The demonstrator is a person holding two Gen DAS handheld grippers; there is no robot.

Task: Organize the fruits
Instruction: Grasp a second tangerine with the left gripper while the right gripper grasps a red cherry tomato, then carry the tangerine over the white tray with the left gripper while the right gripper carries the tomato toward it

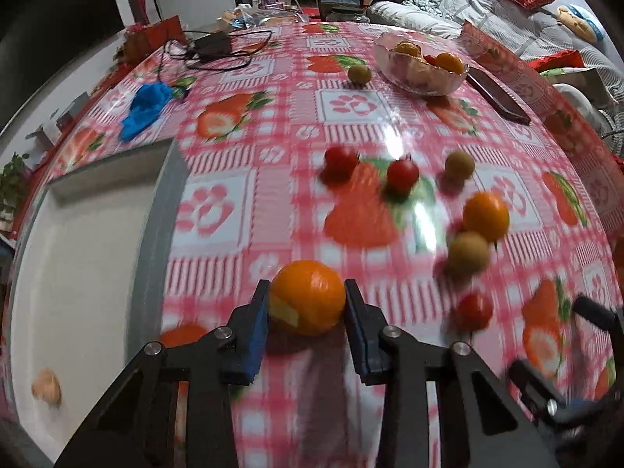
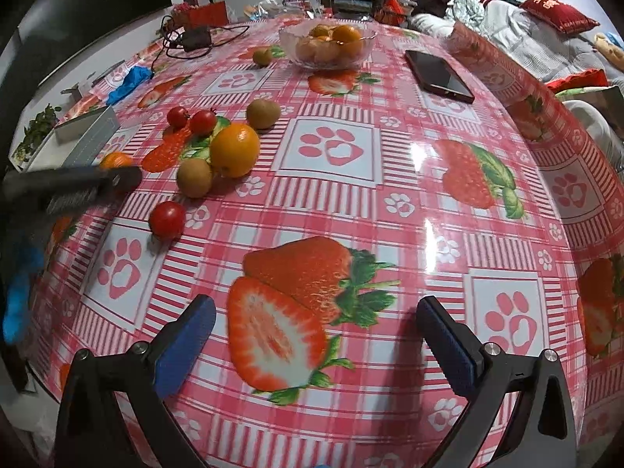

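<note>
Left wrist view: left claw (image 1: pixel 307 304) pinches small orange (image 1: pixel 308 298) at its waist, 3 and 9 o'clock; smooth, firm, roll-prone. Right claw (image 2: pixel 316 335) gapes empty.

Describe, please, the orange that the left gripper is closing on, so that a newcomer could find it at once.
Start at the white tray on the pink strawberry tablecloth. Just beside its grey rim, a small orange sits on the cloth between the blue pads of the left gripper. Unlike the larger orange among the kiwis and tomatoes, it lies alone and shows a pale patch.

Cluttered sofa (image 1: pixel 507 11) behind checked table (image 2: pixel 390 202)
</note>
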